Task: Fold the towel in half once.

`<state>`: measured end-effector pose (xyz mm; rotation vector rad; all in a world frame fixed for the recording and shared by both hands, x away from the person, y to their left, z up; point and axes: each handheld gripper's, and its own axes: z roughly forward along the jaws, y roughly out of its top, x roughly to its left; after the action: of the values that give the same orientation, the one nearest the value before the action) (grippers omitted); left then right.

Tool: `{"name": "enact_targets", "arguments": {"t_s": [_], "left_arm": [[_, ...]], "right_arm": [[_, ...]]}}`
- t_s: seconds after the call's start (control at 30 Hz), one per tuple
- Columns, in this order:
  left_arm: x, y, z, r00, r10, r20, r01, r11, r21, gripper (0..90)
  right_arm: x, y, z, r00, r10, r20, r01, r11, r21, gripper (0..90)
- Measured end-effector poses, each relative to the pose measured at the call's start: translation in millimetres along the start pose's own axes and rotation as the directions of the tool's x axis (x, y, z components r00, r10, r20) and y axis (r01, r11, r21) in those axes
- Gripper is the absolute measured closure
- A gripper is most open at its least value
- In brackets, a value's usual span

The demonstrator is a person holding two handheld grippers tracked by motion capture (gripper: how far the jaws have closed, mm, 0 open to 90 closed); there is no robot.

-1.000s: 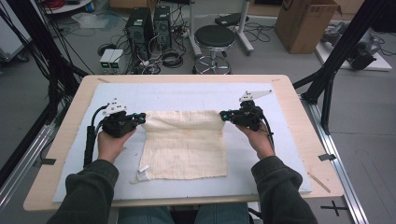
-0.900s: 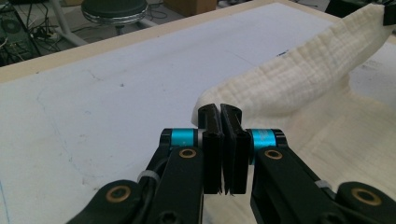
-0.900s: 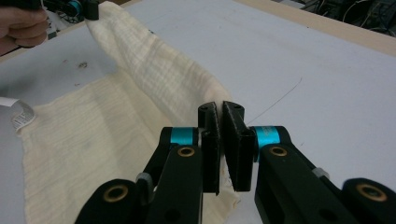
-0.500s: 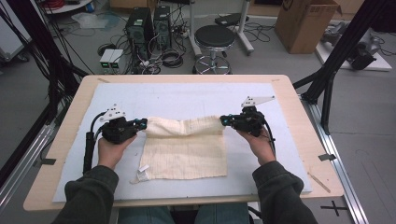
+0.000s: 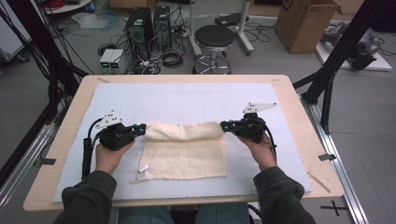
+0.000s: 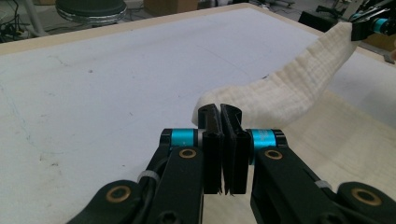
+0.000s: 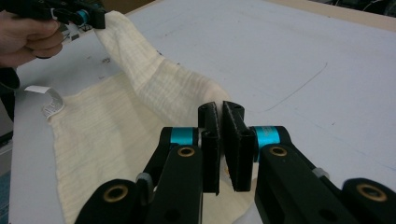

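A cream cloth (image 5: 184,156) lies on the white mat in the middle of the table, its far edge lifted into a sagging band (image 5: 184,131). My left gripper (image 5: 141,129) is shut on the cloth's far left corner (image 6: 212,100). My right gripper (image 5: 225,125) is shut on the far right corner (image 7: 212,95). In the left gripper view the cloth (image 6: 289,88) stretches away to the other gripper at the top right. In the right gripper view the cloth (image 7: 140,116) runs to the other gripper at the top left. A white label (image 5: 143,168) hangs at the near left corner.
The white mat (image 5: 187,100) covers most of the wooden table (image 5: 299,100), bare behind the cloth. A thin wooden stick (image 5: 319,182) lies near the front right edge. Beyond the table stand a stool (image 5: 215,39), computer towers (image 5: 149,23) and a cardboard box (image 5: 303,23).
Both grippers have lifted the cloth's far edge and drawn it toward the person, so the far part now folds over the near part. The hands have moved nearer the table's front.
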<state>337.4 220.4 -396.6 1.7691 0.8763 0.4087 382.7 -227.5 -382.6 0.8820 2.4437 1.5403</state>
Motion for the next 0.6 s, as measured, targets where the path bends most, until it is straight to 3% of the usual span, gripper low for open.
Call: {"name": "enact_targets", "arguments": {"t_s": [0.33,0.6], "left_arm": [[-4.6,-5.5,-7.7,0.9999,0.007,0.011,-0.007,1.0000,-0.005,87.0],[-8.2,-8.6,-13.0,0.9993,0.038,0.007,-0.038,0.9992,0.015,87.0]], "right_arm": [[6.5,-1.2,-4.9,0.9998,-0.014,-0.017,0.014,1.000,-0.016,85.6],[9.4,-8.8,-7.0,0.9997,-0.013,-0.019,0.013,1.000,-0.009,85.5]]}}
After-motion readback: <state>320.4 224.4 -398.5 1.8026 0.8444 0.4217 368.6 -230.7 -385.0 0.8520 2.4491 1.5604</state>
